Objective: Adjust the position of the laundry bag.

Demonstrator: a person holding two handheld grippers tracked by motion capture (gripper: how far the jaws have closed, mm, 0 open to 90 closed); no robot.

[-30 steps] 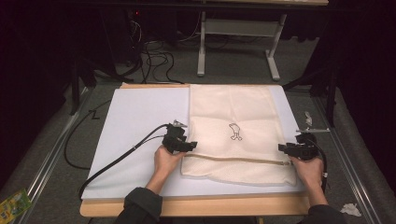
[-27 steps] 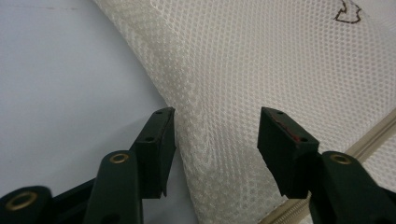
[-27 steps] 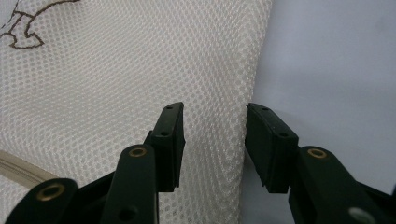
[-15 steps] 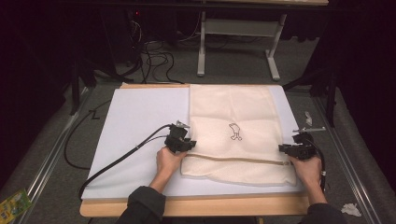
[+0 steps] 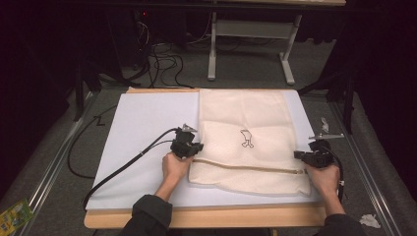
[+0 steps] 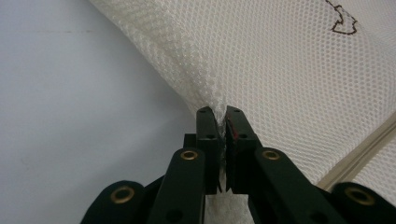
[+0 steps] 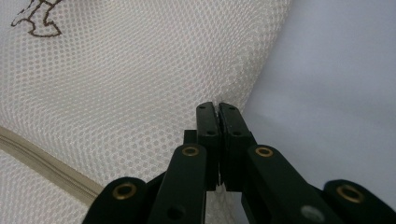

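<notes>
A cream mesh bag (image 5: 246,123) with a tan zipper (image 5: 246,167) and a small dark emblem (image 5: 246,138) lies flat on the white mat (image 5: 147,123). My left gripper (image 5: 193,147) has just closed its jaws on the bag's left edge, just above the zipper; in the left gripper view the mesh (image 6: 289,79) is pinched between the pads at the left gripper (image 6: 221,114). My right gripper (image 5: 301,155) has likewise just closed on the bag's right edge; in the right gripper view a sliver of mesh (image 7: 140,79) is clamped at the right gripper (image 7: 218,108).
The mat lies on a wooden table (image 5: 206,216) whose front edge is near the person's forearms. A black cable (image 5: 123,169) trails left from the left gripper across the mat. Desk legs (image 5: 251,44) and floor cables (image 5: 162,59) stand beyond the table.
Both grippers' jaws have closed onto the bag's side edges. The hands have barely moved, and the bag lies where it was.
</notes>
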